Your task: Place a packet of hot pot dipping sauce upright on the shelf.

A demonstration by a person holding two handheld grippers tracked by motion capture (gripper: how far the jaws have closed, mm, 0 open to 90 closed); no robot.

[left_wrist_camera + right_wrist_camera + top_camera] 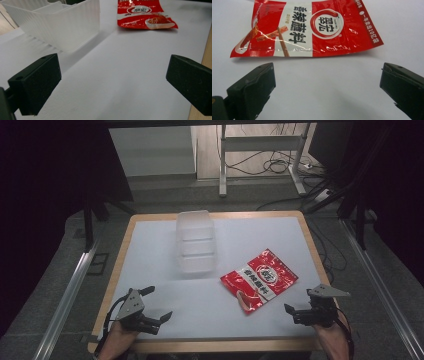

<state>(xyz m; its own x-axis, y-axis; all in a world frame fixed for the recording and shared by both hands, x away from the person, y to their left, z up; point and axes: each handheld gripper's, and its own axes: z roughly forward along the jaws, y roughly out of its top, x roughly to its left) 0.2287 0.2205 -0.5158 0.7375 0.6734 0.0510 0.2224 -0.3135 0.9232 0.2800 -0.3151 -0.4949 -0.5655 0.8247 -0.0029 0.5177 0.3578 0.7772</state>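
Red snack packet [259,279] lying flat on the white counter [165,240], right of centre, just in front of the right hand-held gripper [302,313] and apart from it. Translucent plastic bin [196,247] standing beyond, nearer the far edge, left of the packet. Left hand-held gripper [155,305] resting at the near left corner, jaws spread wide, nothing between them. Right one likewise released, jaws wide, aimed at the packet's near long edge [307,55].

Probable trouble from here:
- Flat, glossy film hugging the counter: pads likely to skate over the top or push the packet away instead of getting under an edge.
- Closing on a single thin layer: slip-out on lifting, or a limp packet swinging and folding.
- Closing too hard on the body: contents crushed, though fullness hard to judge.
- Carrying toward the bin with the packet hanging long: catching the rim, tipping or shoving the light bin.
- 2 cables trailing near the counter edge: possible snag.
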